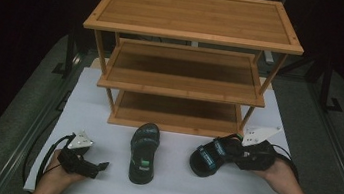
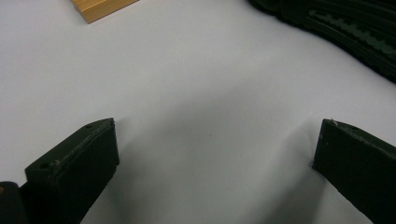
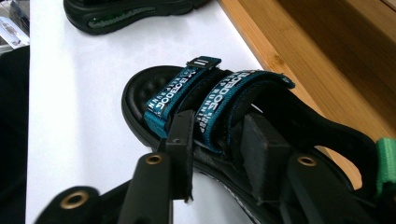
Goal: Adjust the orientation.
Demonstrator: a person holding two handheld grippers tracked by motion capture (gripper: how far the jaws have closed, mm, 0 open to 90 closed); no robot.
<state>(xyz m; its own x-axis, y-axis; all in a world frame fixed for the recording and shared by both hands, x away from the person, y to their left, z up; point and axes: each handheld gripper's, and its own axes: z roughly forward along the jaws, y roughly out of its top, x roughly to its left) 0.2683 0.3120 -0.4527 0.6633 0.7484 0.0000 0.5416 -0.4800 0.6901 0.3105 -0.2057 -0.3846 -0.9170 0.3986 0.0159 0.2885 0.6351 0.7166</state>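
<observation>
A three-tier bamboo shoe rack (image 1: pixel 193 37) stands at the far side of a white tabletop (image 1: pixel 108 104), its shelves bare. Two black sandals with teal straps lie on the tabletop in front of it. The left sandal (image 1: pixel 143 151) sits alone near the middle, toe pointing toward the near edge, untouched. The right sandal (image 1: pixel 210 155) lies at an angle just in front of the rack's bottom shelf, and the right tool (image 1: pixel 240 154), held in the person's right hand (image 1: pixel 283 174), grips it at the end nearest the rack. In the right gripper view, the right tool (image 3: pixel 217 140) has its jaws closed around the sandal's side wall and strap area, one jaw outside the sole edge and one inside against the footbed, a hold that would likely let the shoe be lifted level onto a shelf. The left tool (image 1: pixel 100 167) rests low at the near left, well apart from both sandals, in the person's left hand (image 1: pixel 56 172). In the left gripper view its jaws stand wide apart over bare white tabletop (image 2: pixel 205 93), holding nothing, apparently waiting its turn for the left sandal (image 2: pixel 345 32) seen at the upper right.
</observation>
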